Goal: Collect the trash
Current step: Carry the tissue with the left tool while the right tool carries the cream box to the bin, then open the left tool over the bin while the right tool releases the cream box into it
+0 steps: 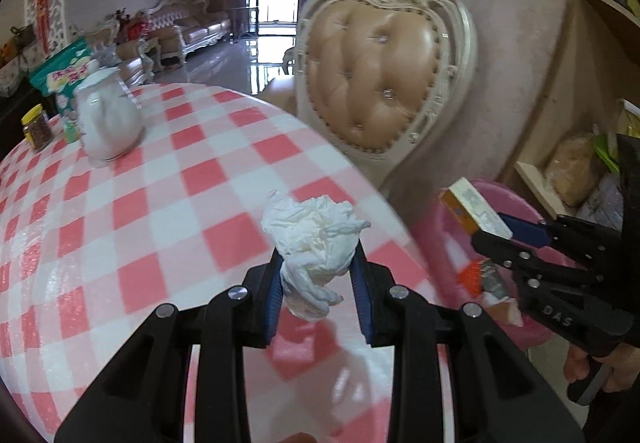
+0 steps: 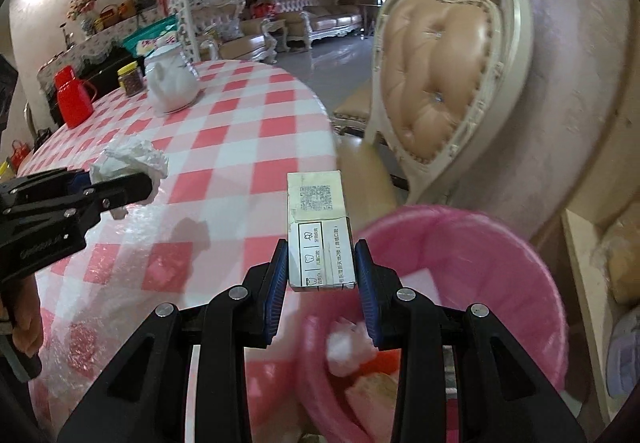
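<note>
Just past the table [image 2: 240,131] edge, bin [image 2: 500,243] open.

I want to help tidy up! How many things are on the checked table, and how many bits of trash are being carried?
Teapot: 1
Jar: 1
Red flask: 1
Green packet: 1
Small green bottle: 1
Carried tissue: 1
Carried box: 1
Total: 7

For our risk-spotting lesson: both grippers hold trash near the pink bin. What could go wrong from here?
1. The left gripper pinches only part of the crumpled tissue, still above the table; it might slip out.
2. The right gripper holds the small box near the pink bin rim; released early, it could miss.
</note>
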A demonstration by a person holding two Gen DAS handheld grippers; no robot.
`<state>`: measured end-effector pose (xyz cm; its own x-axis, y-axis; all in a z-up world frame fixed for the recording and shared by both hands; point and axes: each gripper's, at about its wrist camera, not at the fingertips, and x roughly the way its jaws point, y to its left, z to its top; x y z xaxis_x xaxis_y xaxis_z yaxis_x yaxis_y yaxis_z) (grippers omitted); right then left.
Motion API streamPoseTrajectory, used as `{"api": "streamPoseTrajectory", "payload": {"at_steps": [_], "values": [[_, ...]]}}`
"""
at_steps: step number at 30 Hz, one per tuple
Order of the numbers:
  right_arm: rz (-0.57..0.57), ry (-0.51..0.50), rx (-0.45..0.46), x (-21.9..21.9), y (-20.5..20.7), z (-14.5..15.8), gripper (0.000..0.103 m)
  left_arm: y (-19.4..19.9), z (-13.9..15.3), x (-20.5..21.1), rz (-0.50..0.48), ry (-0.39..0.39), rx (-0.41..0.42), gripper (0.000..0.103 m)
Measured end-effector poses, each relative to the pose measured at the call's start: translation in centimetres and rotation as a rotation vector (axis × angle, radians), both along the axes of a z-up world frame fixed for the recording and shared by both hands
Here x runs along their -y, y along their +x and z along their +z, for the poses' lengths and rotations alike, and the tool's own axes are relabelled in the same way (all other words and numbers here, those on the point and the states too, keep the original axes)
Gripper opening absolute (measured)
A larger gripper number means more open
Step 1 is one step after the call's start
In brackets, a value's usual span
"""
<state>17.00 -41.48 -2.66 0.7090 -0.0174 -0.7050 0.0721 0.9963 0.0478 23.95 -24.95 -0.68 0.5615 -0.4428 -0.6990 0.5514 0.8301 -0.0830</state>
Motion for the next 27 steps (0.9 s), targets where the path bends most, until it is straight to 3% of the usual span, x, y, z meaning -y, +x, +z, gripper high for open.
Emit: {"api": "streamPoseTrajectory", "payload": {"at_steps": [11, 27], "values": [[-0.123, 0.010, 0.011, 5.9, -4.0, -0.5, 0.033, -4.0, 0.1, 6.2, -0.068, -0.040, -0.031, 0.030], [-0.219, 0.023, 0.008, 11.1, -6.5, -1.7, 0.033, -6.5, -1.5, 13.1, -0.142, -0.018, -0.081, 0.031]]}}
